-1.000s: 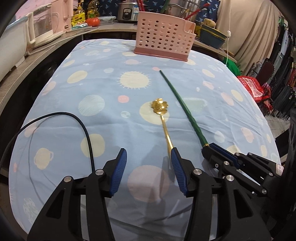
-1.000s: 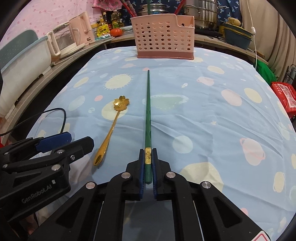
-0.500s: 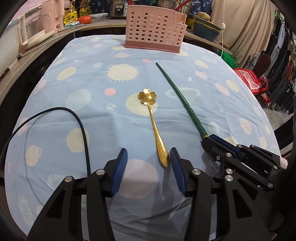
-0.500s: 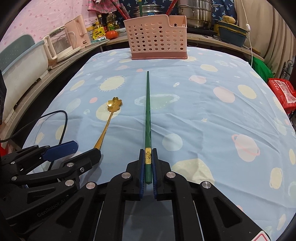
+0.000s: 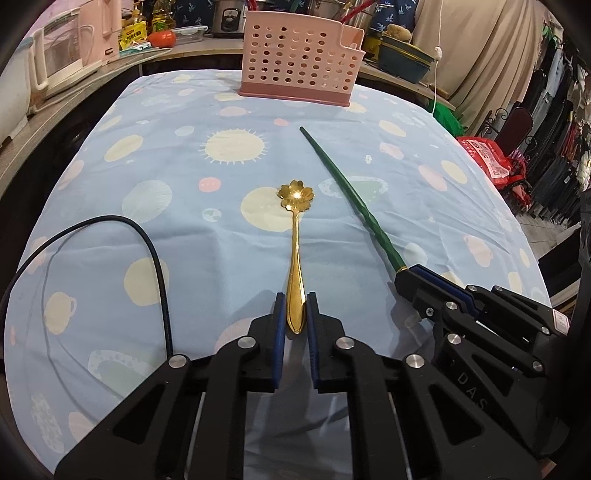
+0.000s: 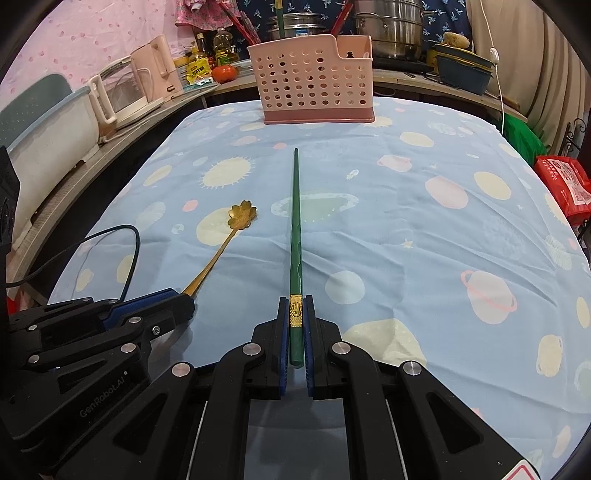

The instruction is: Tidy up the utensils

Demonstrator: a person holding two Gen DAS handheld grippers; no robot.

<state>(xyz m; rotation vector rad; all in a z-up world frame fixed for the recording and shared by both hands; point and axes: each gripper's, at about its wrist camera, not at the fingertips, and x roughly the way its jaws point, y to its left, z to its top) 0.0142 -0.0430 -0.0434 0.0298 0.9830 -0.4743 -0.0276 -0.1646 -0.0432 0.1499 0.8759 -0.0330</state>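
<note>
A gold spoon (image 5: 295, 240) with a flower-shaped bowl lies on the blue planet-print cloth, handle toward me. My left gripper (image 5: 295, 297) is closing its jaws, and the blue pads touch both sides of the handle's end. A long green chopstick (image 6: 295, 221) lies on the cloth and points at the pink perforated utensil basket (image 6: 314, 77) at the far edge. My right gripper (image 6: 296, 300) is shut on the chopstick's thick end, by its gold band. The two grippers sit side by side near the front edge, the left gripper (image 6: 184, 301) just left of the right.
A black cable (image 5: 155, 258) loops over the cloth to the left of the spoon. Behind the basket runs a counter with a pink kettle (image 6: 155, 66), bottles, a tomato and steel pots (image 6: 395, 29). A red bag (image 6: 565, 184) stands off the table's right side.
My left gripper's jaws have gone from wide apart to closed around the spoon's handle end, after shifting right to line up with it. My right gripper has held still on the chopstick.
</note>
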